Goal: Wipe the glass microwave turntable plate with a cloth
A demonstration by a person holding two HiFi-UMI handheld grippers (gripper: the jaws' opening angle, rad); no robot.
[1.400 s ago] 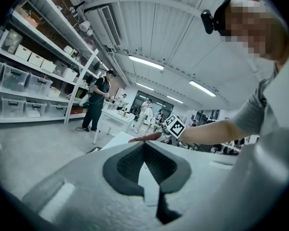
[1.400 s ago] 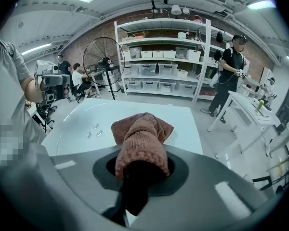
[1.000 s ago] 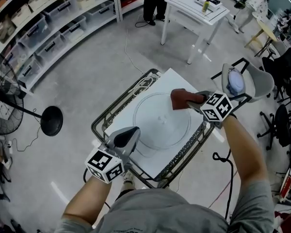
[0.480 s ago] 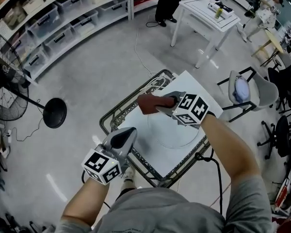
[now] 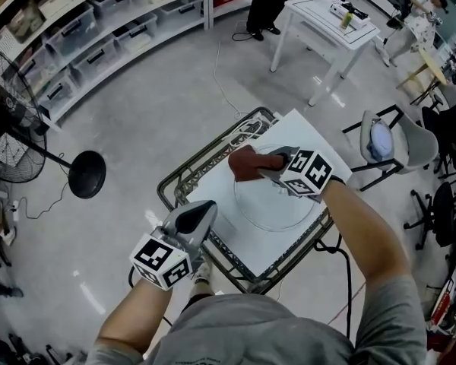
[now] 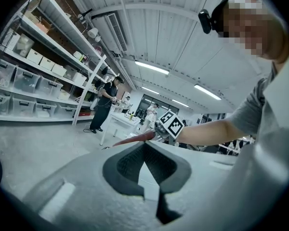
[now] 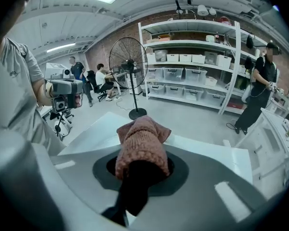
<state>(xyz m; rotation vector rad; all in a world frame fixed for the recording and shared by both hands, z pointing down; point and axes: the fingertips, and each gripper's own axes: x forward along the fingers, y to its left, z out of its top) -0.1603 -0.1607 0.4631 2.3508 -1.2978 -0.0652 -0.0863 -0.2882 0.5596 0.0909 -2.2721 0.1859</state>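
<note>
Head view: plate [image 5: 280, 210] lies flat on white board [image 5: 239, 245] atop wire rack [image 5: 175, 182]. Right gripper [image 5: 270, 166] comes in from 3 o'clock, jaws clamped on red-brown cloth [image 5: 247, 166]. Cloth sits on the plate's rim at about 10 o'clock. Left gripper [image 5: 207, 207] is over the board just beside the rim at 8 o'clock, clear of the cloth. Left gripper view: jaw tips meet, nothing between them.
</note>
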